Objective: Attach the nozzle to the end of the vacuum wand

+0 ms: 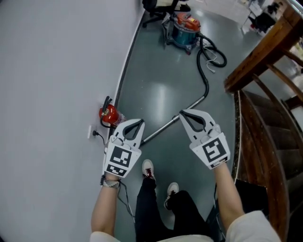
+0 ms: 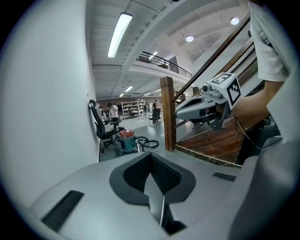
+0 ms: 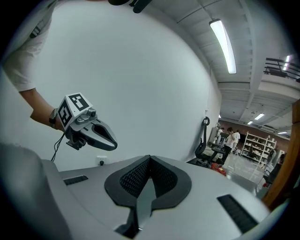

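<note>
Metal vacuum wand [image 1: 166,125] lies on the grey floor [image 1: 161,90] between the left gripper [image 1: 136,123] and right gripper [image 1: 182,114], both pinched closed on nothing, the teal vacuum canister [image 1: 182,30] well beyond their tips

Right tool [image 3: 149,160], jaws together and empty; left tool [image 3: 112,142] alongside, before a white wall [image 3: 154,79].

Out from the vacuum cleaner [image 1: 185,29], the wand [image 1: 163,128] comes toward me. Its near end is hidden behind my left tongs [image 1: 136,123], so I cannot tell what is on it. Just beyond the vacuum cleaner, the top edge cuts off the chair [image 1: 158,7].
</note>
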Demonstrator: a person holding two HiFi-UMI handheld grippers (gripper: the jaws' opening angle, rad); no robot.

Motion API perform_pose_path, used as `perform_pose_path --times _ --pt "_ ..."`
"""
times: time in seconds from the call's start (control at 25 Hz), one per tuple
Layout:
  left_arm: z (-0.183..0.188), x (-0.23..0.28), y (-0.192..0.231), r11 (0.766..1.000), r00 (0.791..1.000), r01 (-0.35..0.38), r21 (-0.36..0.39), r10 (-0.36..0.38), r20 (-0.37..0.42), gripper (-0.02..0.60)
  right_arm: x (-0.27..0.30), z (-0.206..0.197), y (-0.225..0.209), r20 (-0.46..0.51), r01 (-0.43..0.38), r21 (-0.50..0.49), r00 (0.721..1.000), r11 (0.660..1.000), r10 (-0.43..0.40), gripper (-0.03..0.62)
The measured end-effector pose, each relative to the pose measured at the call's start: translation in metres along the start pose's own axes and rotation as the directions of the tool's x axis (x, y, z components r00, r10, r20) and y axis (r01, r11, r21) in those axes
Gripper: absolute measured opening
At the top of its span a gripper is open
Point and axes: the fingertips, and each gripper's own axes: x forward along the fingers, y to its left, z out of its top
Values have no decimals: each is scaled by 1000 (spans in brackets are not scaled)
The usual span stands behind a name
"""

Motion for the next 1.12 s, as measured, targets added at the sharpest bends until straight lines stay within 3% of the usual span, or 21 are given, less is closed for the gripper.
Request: perform_pose_path --times 0.44,0.56,0.76,1.12 --pt "129 -84 -23 999 999 -29 -27 30 31 0 -98 136 -21 38 31 70 999 997 -34 26" --pt "159 -106 -33 998 998 -34 -47 36 49 1 -123 167 -25 43 39 41 998 998 -41 26" --pt "192 -144 -48 996 996 -51 -71 56 71 1 -160 207 -19 71 40 50 996 998 -44 26" --pt "246 -180 -75 999 995 -45 -7 45 94 0 -206 245 -11 85 48 20 995 999 -49 26"
